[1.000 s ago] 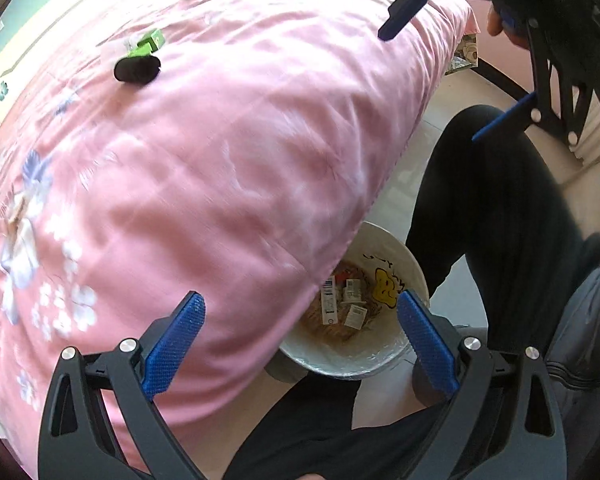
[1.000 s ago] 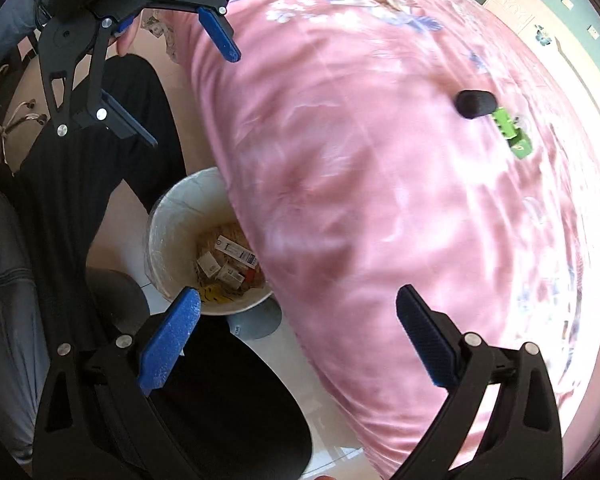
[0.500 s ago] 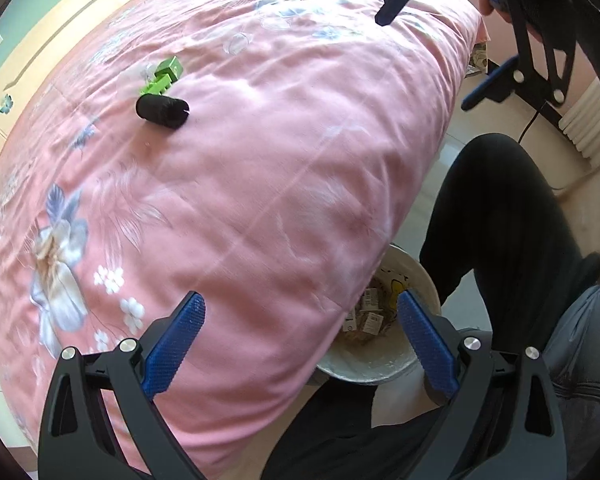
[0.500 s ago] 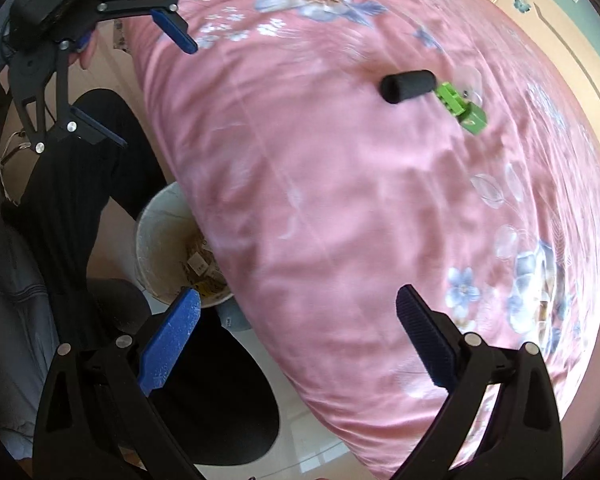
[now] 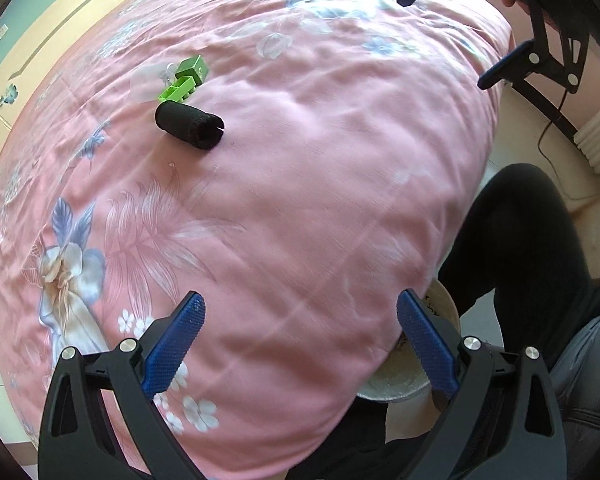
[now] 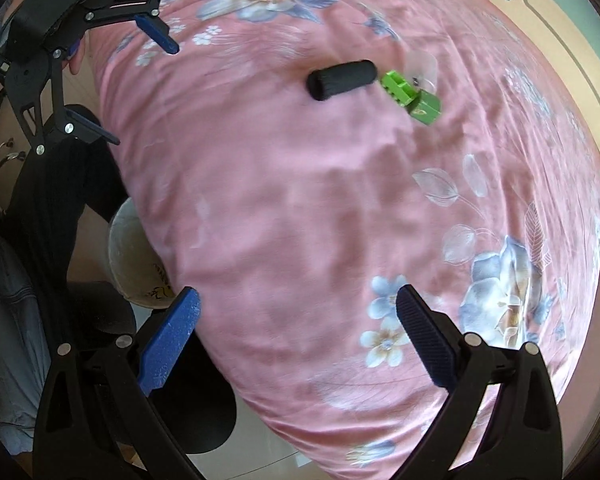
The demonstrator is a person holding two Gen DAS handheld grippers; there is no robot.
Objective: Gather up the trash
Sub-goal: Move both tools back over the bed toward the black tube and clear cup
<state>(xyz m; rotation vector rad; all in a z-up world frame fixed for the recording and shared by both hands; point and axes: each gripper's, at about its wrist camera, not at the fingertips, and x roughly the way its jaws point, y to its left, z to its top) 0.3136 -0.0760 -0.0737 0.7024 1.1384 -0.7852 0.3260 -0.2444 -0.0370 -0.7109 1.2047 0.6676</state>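
Grippers, two, both empty. Left gripper (image 5: 300, 340) hangs with its blue pads spread wide above the near edge of the bed, nothing between them. Right gripper (image 6: 298, 338) stands likewise, fingers fully parted over the quilt's near slope, gripping nothing — a ready posture, judged to be for reaching toward the next piece.

Bin (image 5: 404, 380), pale, round, on the floor below the bed's near edge. Mostly hidden by the overhanging quilt in both views; only a curve of rim and wall shows, contents not visible. Set close against the bed, presumably so that pieces need only a short carry.

Quilt (image 5: 320, 200), pink with white and blue flowers, covers the whole bed and is the surface bearing the remaining items. Middle stretch bare.

Black cylinder (image 5: 189, 125), soft-looking, lying on its side toward the far part of the bed, open end facing right in the left view. Nearest of the items, so probably the next to collect.

Green box (image 5: 185, 78), bright green, opened or crushed, just beyond the cylinder and almost touching it.

Clear plastic piece (image 6: 420, 66), thin and transparent, against the green box on its far side; shape hard to make out.

Headboard (image 5: 40, 64), tan, farthest.
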